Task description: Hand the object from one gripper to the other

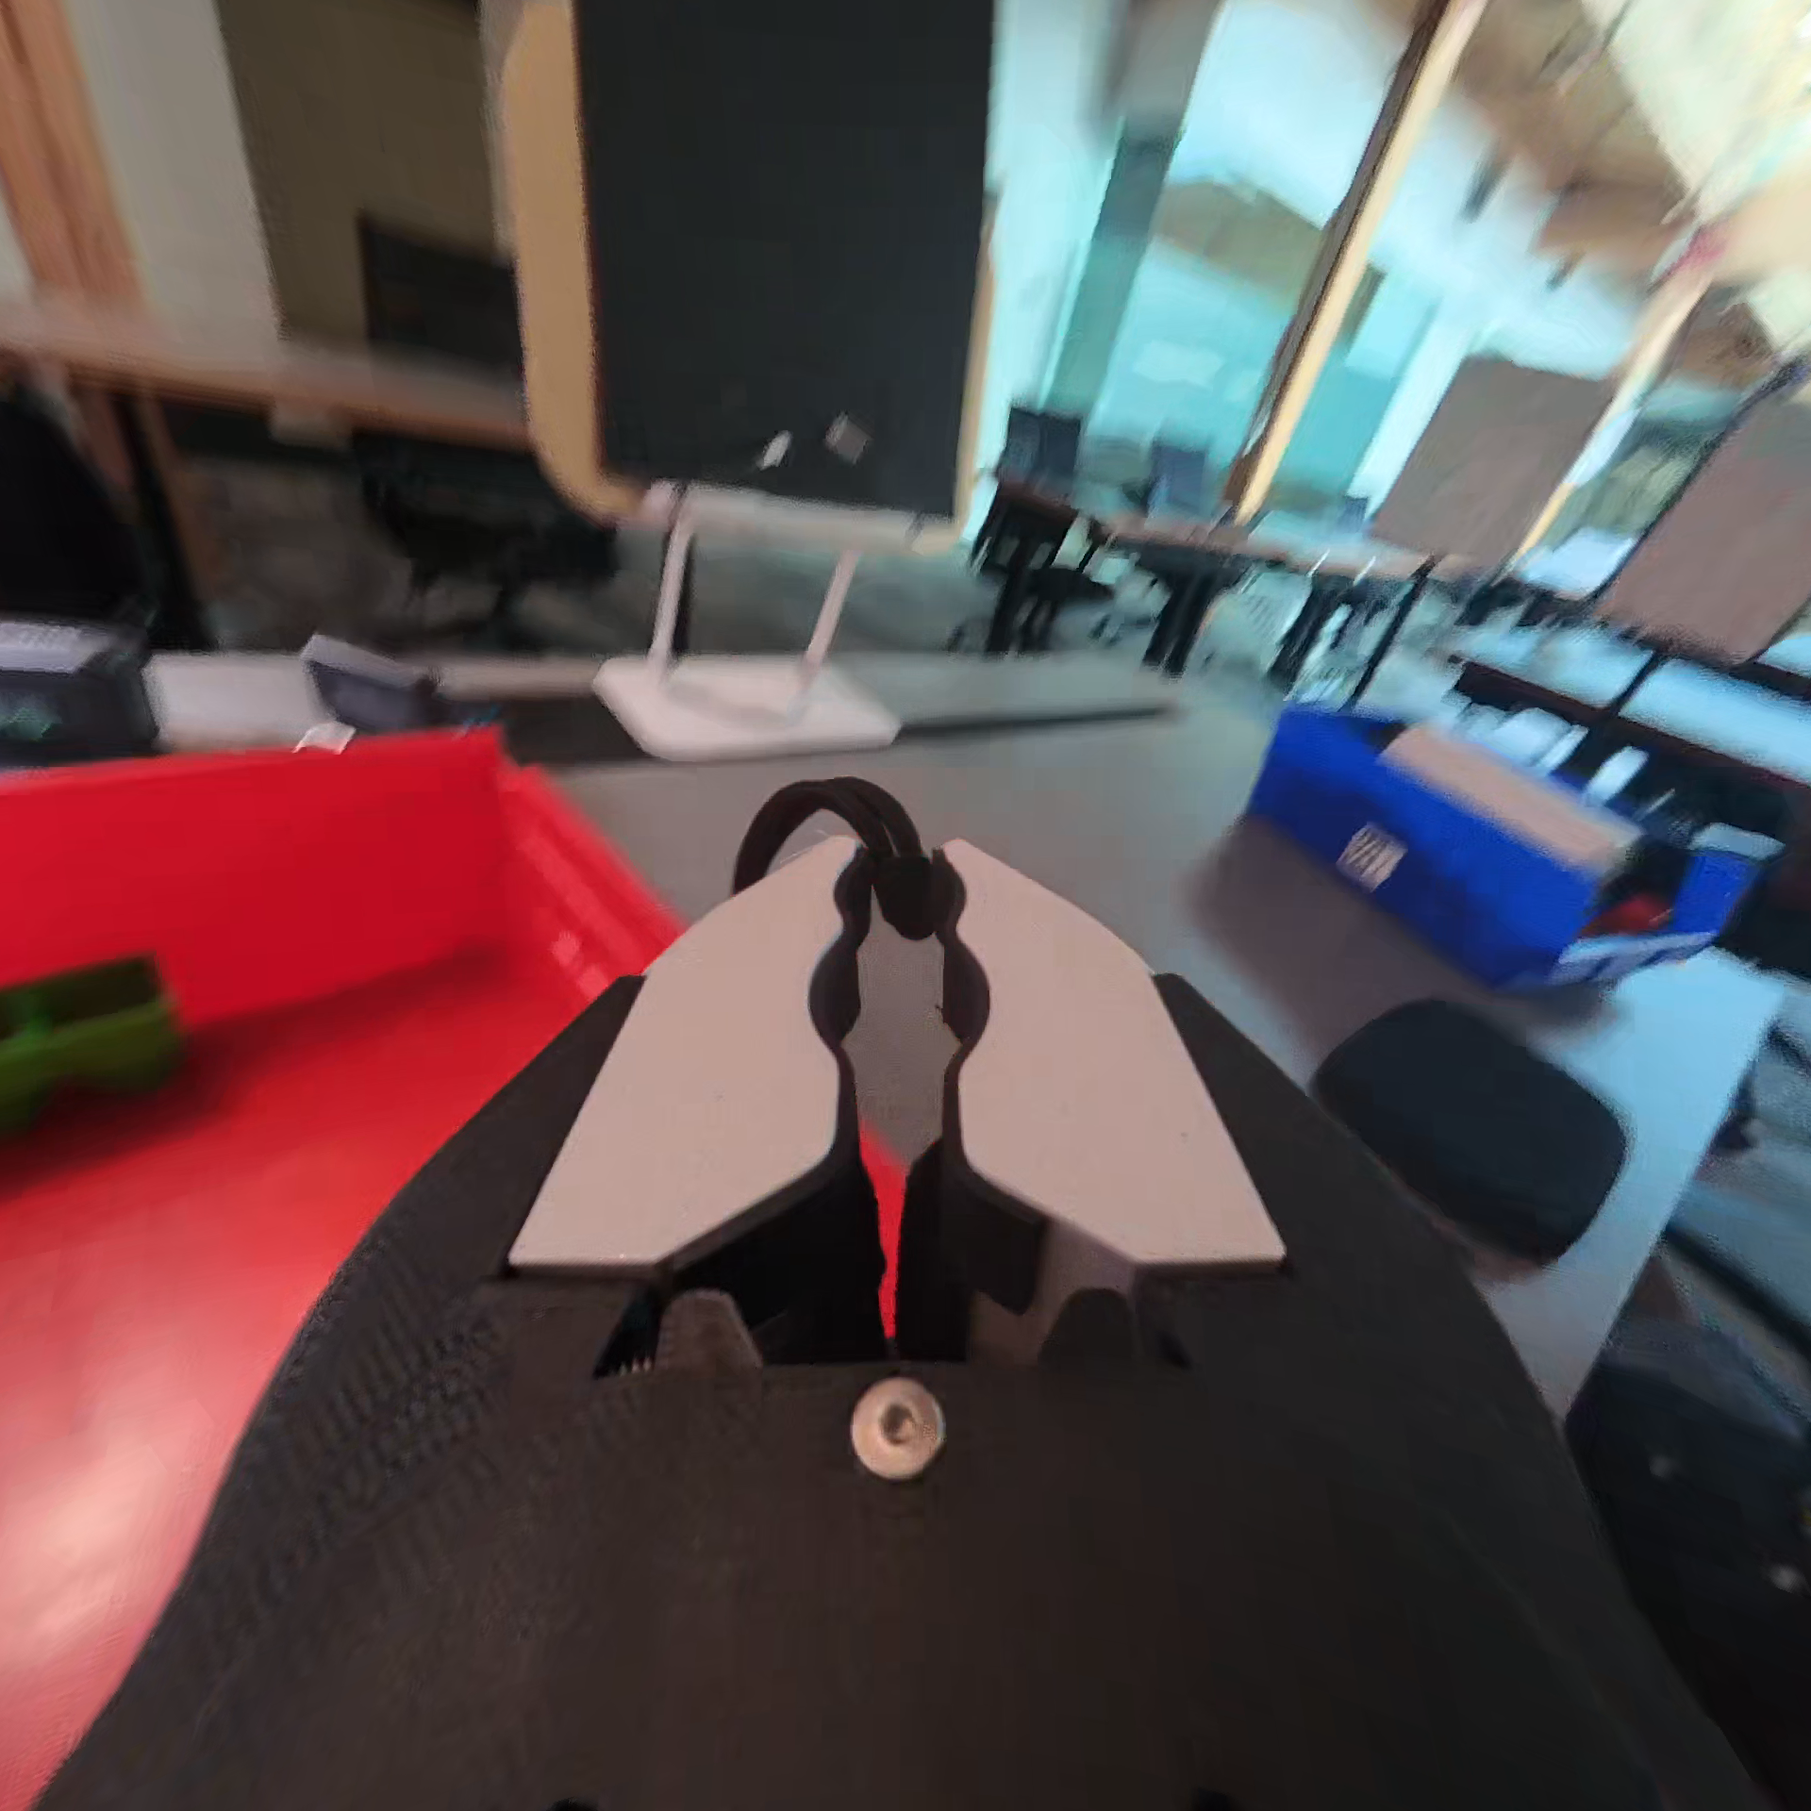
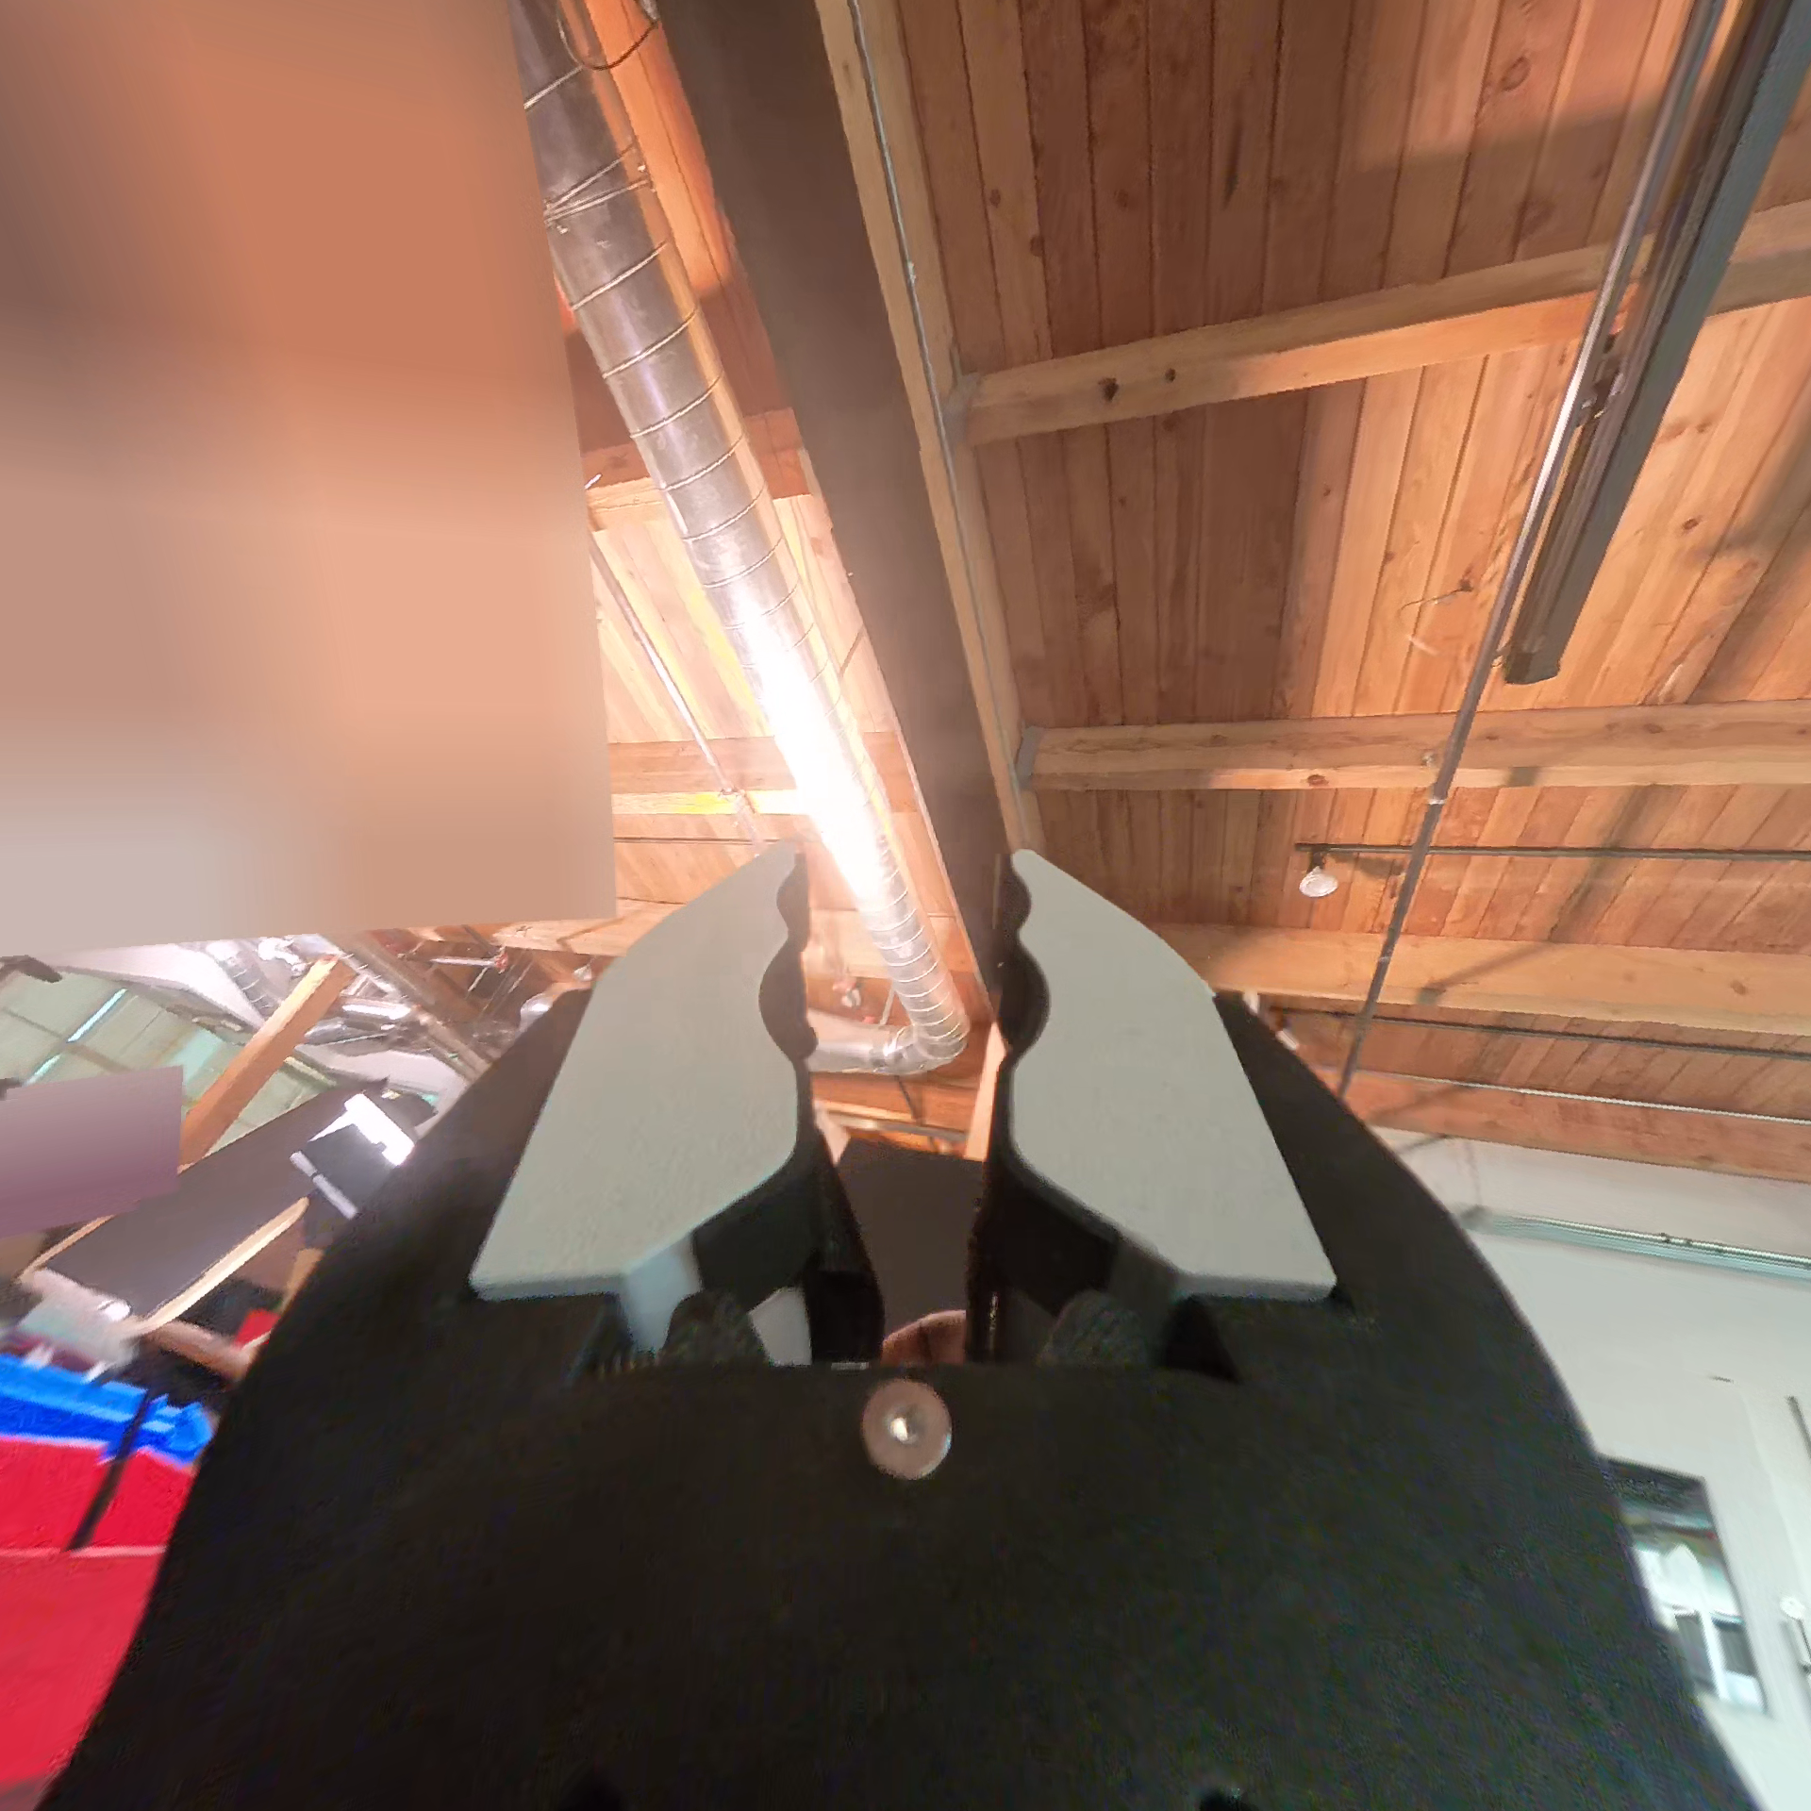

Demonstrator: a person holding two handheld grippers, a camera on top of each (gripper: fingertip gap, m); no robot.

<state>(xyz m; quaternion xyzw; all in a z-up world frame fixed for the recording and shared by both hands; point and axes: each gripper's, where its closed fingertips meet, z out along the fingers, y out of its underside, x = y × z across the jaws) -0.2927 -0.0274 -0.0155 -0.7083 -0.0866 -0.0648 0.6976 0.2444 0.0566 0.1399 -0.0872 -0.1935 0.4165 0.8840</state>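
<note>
Fingertips of the left gripper (image 1: 897,867) press together on a small looped black cord (image 1: 843,833) — its bundle arches up just past the tips, above the grey table (image 1: 1107,833). Left of it sits a red bin (image 1: 294,862) holding a green block (image 1: 83,1029); a blue bin (image 1: 1450,862) lies right. The right gripper (image 2: 906,882) points at a wooden ceiling (image 2: 1274,294) — fingers spread, nothing between them.
</note>
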